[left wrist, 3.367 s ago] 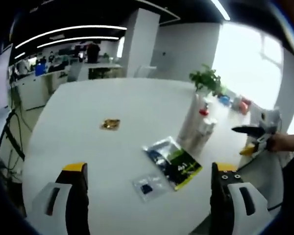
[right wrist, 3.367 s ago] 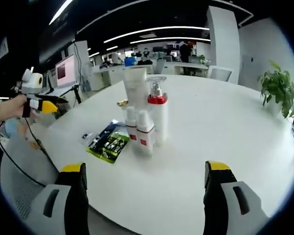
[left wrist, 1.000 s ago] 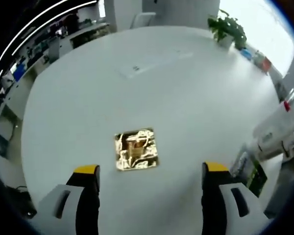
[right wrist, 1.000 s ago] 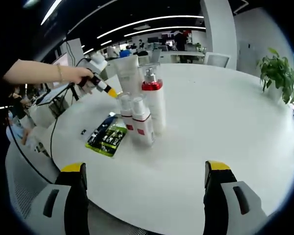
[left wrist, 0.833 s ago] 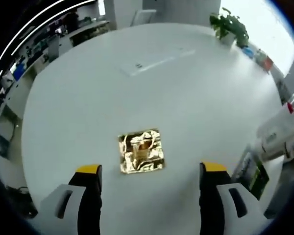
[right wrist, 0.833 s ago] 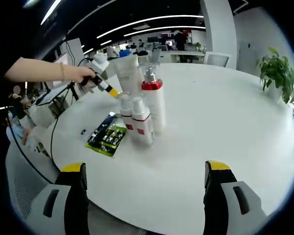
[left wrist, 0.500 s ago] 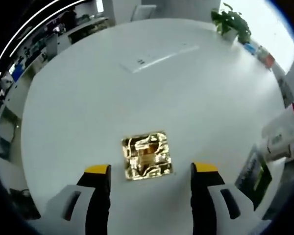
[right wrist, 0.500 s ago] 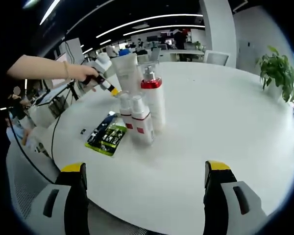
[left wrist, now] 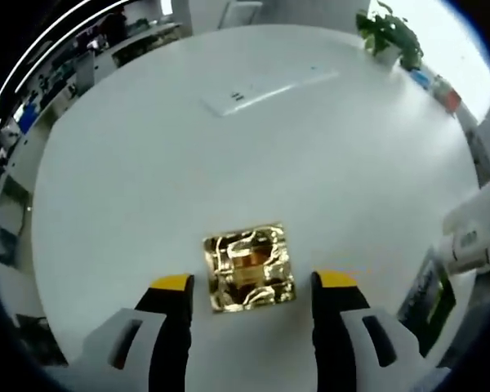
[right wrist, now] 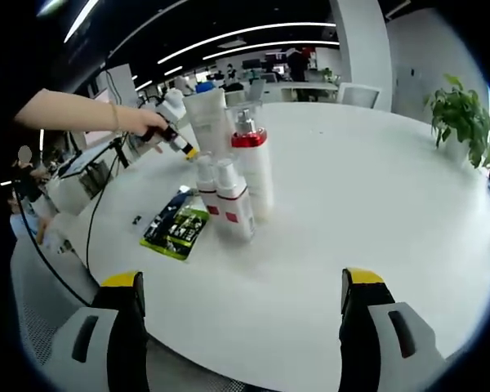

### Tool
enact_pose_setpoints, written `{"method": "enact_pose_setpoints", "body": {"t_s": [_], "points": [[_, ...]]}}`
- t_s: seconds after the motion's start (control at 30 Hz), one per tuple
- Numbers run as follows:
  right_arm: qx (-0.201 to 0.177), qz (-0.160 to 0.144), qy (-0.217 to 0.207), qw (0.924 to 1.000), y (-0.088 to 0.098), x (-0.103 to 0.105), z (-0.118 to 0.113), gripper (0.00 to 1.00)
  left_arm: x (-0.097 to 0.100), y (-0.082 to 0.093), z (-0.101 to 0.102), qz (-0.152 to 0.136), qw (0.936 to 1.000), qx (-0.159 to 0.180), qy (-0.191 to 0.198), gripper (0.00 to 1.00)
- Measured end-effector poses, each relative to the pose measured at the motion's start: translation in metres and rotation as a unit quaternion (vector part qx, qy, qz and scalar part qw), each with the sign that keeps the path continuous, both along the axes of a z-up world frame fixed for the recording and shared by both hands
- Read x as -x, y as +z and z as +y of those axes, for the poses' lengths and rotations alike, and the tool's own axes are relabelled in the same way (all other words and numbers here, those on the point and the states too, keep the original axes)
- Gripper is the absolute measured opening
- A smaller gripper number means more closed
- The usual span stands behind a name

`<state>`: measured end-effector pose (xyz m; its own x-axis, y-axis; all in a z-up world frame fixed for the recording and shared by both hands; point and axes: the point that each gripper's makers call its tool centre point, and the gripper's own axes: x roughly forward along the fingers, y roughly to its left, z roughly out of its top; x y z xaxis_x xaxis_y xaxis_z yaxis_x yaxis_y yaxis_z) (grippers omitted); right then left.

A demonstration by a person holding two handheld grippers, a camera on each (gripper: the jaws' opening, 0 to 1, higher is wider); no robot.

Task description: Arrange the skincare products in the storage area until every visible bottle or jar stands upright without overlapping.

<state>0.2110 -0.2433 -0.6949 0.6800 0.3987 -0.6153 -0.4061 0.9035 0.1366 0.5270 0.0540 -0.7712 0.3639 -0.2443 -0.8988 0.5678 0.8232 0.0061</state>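
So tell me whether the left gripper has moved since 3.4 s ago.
Yes. In the right gripper view the left gripper has come in from the table's edge to beside the white tube; it now straddles the gold sachet.

Setting: open-plan office. I am looking across a large round white table (right wrist: 376,245), with long strip lights (right wrist: 229,37) running over a dark ceiling. Desks (right wrist: 310,88) and a monitor (right wrist: 82,175) are standing behind, people are moving about at the far end, and a potted plant (right wrist: 457,118) is sitting by a bright window.
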Motion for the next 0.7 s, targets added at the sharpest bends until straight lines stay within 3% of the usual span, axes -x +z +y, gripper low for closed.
{"method": "enact_pose_setpoints", "body": {"t_s": [0.7], "points": [[0.002,0.000,-0.005,1.0000,-0.0022,-0.0002,-0.0038,0.99,-0.0033,0.0035,0.0026,-0.007,0.9999,-0.006,0.008,0.45]]}}
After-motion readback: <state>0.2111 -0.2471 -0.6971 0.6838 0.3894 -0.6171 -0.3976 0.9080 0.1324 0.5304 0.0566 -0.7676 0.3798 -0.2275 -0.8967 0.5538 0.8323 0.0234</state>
